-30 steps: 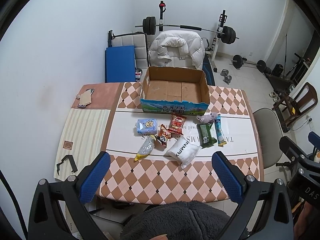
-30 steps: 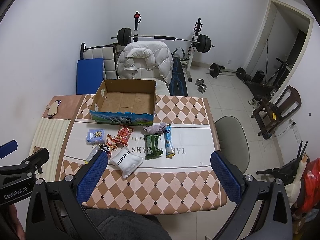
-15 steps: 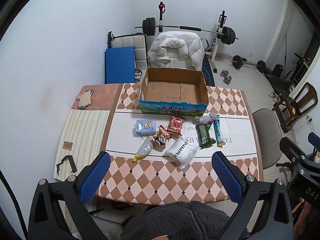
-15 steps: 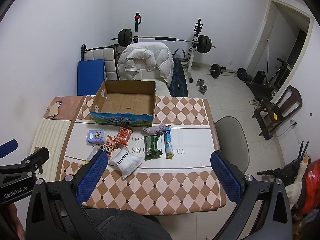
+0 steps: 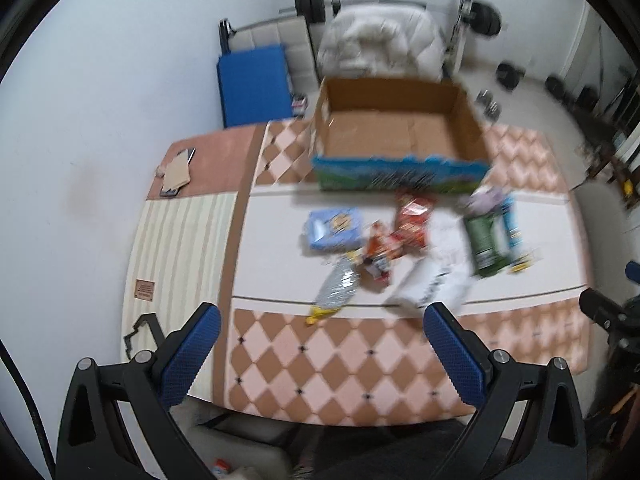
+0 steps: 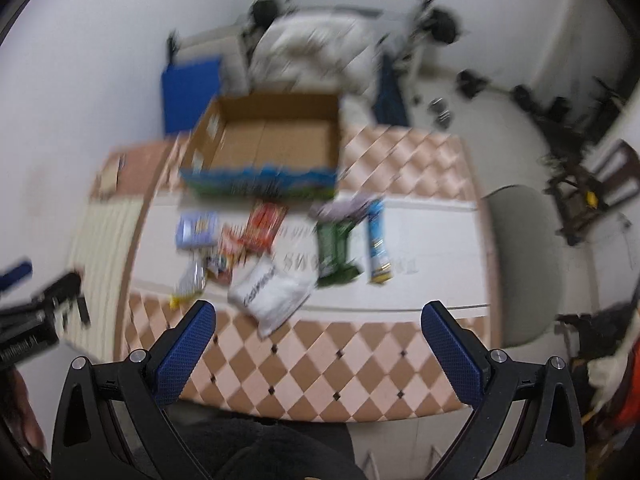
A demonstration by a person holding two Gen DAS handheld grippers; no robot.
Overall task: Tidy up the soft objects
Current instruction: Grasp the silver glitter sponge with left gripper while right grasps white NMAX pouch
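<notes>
Several soft packets lie on the table before an empty cardboard box point(image 5: 400, 136) point(image 6: 272, 144): a white pouch point(image 5: 428, 288) point(image 6: 272, 288), a blue tissue pack point(image 5: 334, 228) point(image 6: 198, 230), red snack bags point(image 5: 412, 218) point(image 6: 264, 224), a silver bag point(image 5: 336, 292), a green packet point(image 5: 484, 244) point(image 6: 334, 248) and a blue stick pack point(image 6: 376, 244). My left gripper point(image 5: 320, 354) is open and empty above the table's near edge. My right gripper point(image 6: 320, 354) is open and empty, also above the near edge. Both views are blurred.
The checkered table point(image 5: 344, 364) stands by a white wall. A phone and card point(image 5: 176, 172) lie at its far left corner. A grey chair point(image 6: 524, 256) stands at the right. A weight bench with a white jacket point(image 5: 380, 44) stands behind the box.
Both grippers have moved forward and down toward the table; the box and packets look larger and blurred. Both grippers stay open.
</notes>
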